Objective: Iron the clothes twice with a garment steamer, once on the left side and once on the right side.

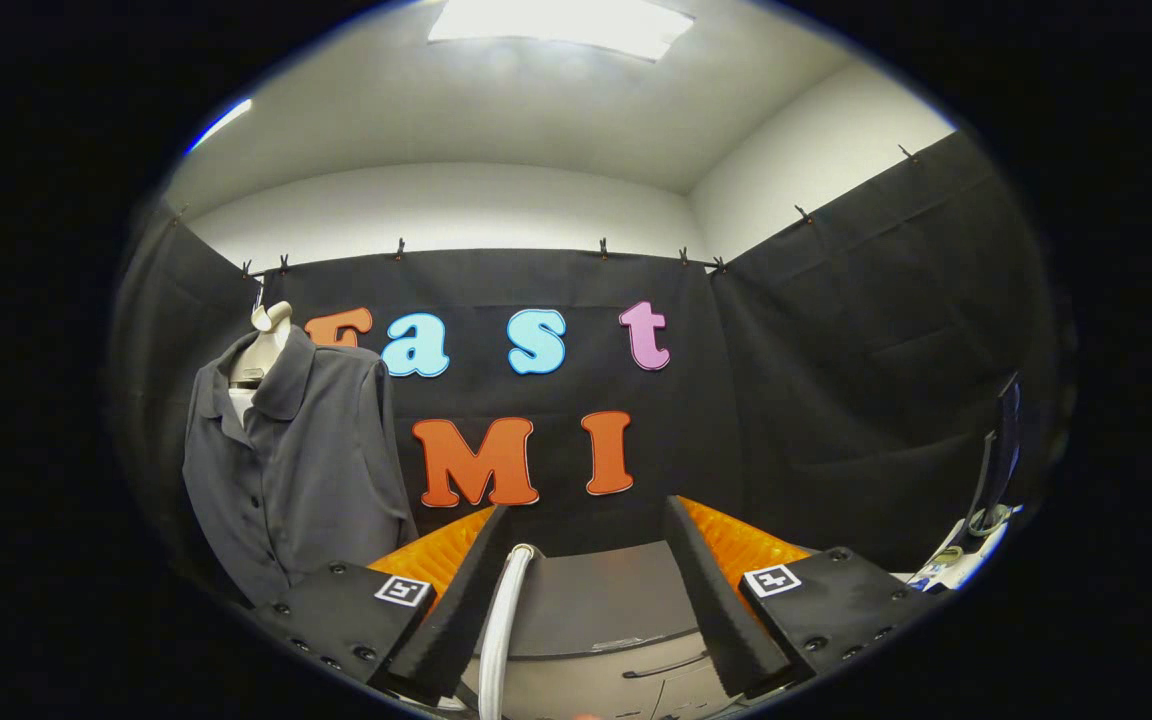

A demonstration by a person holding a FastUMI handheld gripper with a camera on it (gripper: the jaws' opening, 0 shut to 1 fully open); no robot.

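While fingers stand wide apart, gripper (pixel 586 590) hangs over grey steamer body (pixel 596 610), pressing on nothing. White hose (pixel 504 620) rises just inside left finger. Far left, well beyond fingers: dark grey collared shirt (pixel 301 470), buttoned front, hanging on pale hanger (pixel 266 335) against black cloth wall (pixel 836 380).
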